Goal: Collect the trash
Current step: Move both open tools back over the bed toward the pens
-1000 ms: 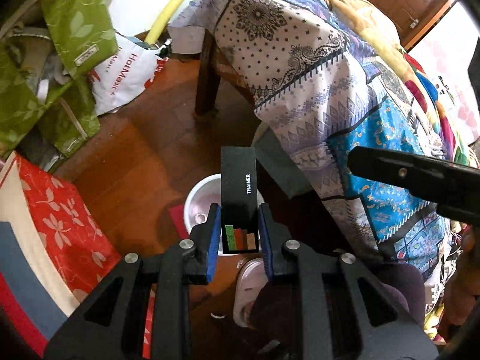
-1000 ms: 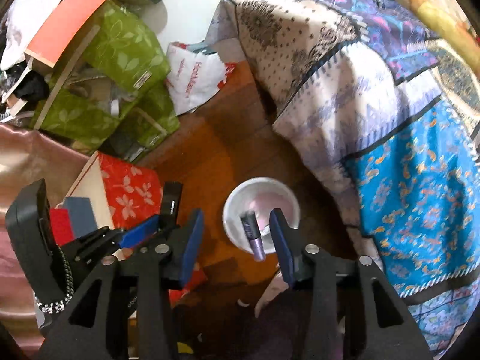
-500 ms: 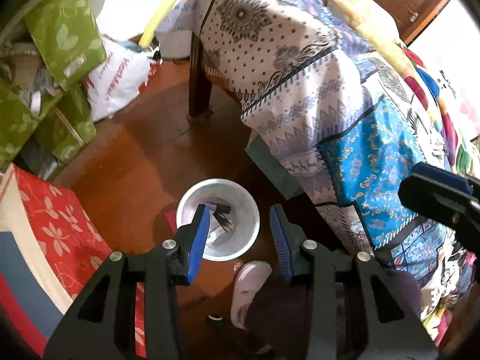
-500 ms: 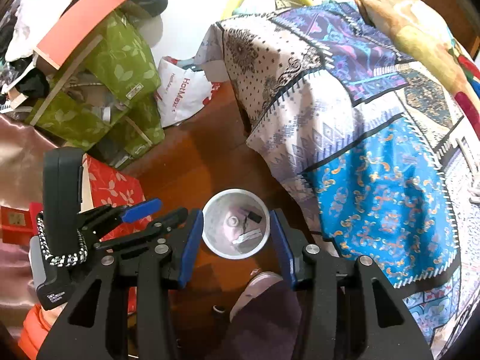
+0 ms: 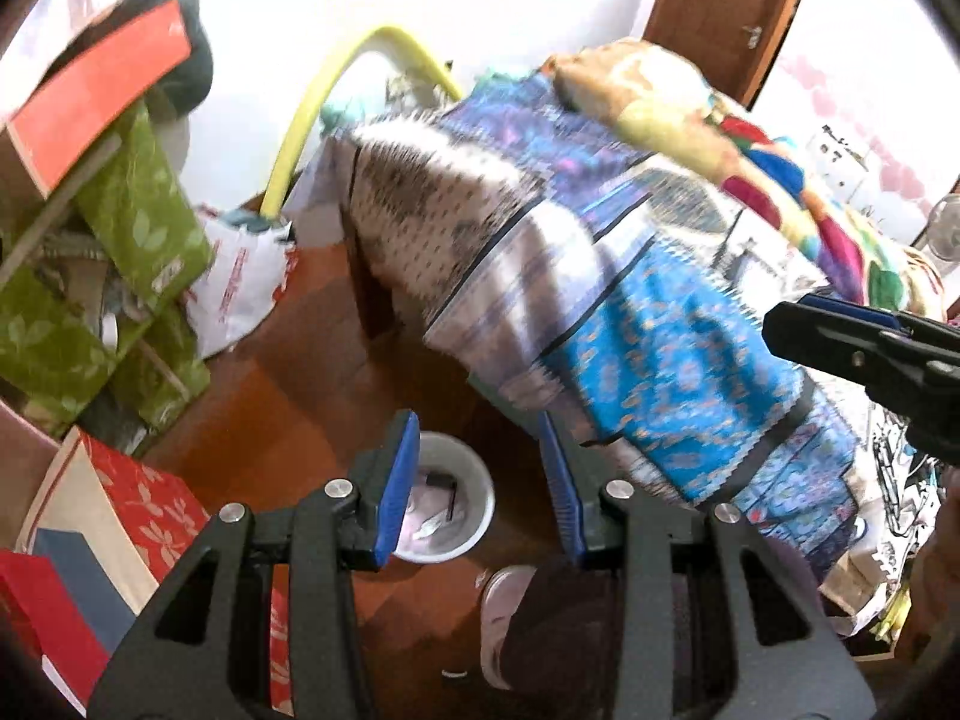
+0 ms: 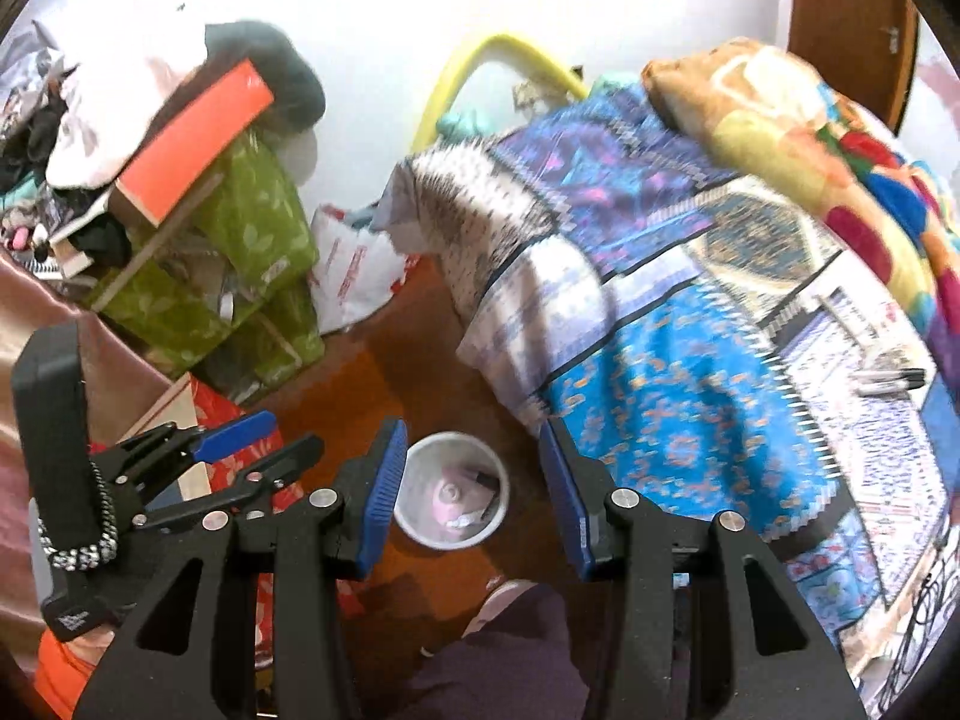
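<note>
Both tongs (image 5: 480, 480) (image 6: 468, 486) agape, empty; white bin (image 6: 414, 513) below holds scraps.

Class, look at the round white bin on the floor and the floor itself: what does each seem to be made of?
White bin: probably plastic, with a smooth, thin, even rim and matte surface. Floor: seemingly polished or varnished wood, reddish-brown with a soft sheen, though blur hides any grain.
</note>
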